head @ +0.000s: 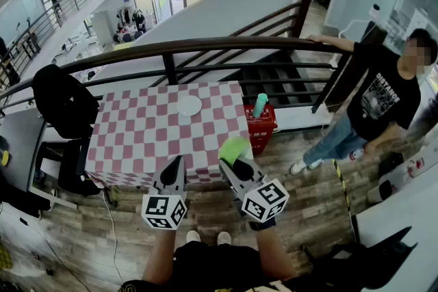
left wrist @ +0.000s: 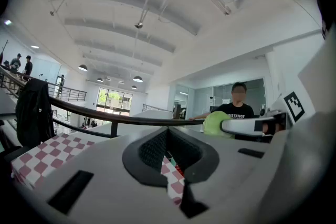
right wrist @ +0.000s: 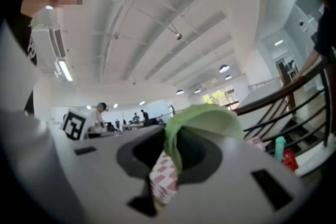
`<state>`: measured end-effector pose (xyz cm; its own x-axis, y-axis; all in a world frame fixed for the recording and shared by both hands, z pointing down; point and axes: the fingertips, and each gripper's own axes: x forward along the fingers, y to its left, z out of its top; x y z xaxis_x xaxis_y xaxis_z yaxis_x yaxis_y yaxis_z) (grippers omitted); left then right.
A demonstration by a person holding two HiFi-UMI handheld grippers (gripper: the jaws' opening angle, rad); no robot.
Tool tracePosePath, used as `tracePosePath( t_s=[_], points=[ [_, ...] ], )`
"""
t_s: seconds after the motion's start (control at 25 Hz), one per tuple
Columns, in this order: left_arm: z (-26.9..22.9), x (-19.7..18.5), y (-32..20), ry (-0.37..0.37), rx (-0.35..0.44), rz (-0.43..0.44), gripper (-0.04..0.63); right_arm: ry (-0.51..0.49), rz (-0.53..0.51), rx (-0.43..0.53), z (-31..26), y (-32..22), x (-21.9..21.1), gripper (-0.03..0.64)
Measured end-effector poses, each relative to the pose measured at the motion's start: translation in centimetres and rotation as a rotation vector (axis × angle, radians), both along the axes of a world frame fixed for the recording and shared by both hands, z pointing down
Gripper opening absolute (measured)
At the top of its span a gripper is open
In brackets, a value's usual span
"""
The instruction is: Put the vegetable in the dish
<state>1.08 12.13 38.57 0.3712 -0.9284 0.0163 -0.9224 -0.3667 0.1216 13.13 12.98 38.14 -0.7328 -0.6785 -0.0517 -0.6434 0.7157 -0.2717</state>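
A white round dish [head: 189, 105] lies at the far middle of the table [head: 130, 130], which has a red and white checked cloth. My right gripper [head: 229, 162] hovers over the table's near right edge, shut on a light green leafy vegetable [head: 234, 148]. In the right gripper view the vegetable [right wrist: 202, 118] bulges out from between the jaws. The left gripper [head: 176, 162] hangs beside it at the near edge, shut and empty. From the left gripper view the same vegetable [left wrist: 215, 124] shows to the right, apart from that gripper.
A red basket [head: 261, 128] with a teal bottle [head: 260, 104] stands at the table's right side. A black chair [head: 65, 106] draped with a jacket is on the left. A person [head: 380, 102] leans on the dark railing [head: 205, 46] at the right.
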Motion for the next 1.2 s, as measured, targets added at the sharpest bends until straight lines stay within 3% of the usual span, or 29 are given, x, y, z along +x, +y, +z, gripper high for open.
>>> tracePosePath(
  t_s=[0.2,0.6,0.92,1.2],
  points=[
    [2.9,1.9,2.7,-0.011,-0.054,-0.001,0.020,-0.036,0.001,-0.056,2.2,1.8,2.2,0.077],
    [4.3,3.1,1.3,0.006,-0.065,0.037,0.020,-0.009,-0.039,-0.075,3.8,1.5,1.2,0.077],
    [6.0,1.2,-5.7,0.072,-0.087,0.088,0.020,0.027,-0.015,-0.144,6.0,-4.3,-1.3,0.080],
    [4.7,-4.2,-14.3,0.117,-0.074,0.132,0.020,0.062,-0.005,-0.139,5.1,-12.6,-5.6,0.080]
  ],
)
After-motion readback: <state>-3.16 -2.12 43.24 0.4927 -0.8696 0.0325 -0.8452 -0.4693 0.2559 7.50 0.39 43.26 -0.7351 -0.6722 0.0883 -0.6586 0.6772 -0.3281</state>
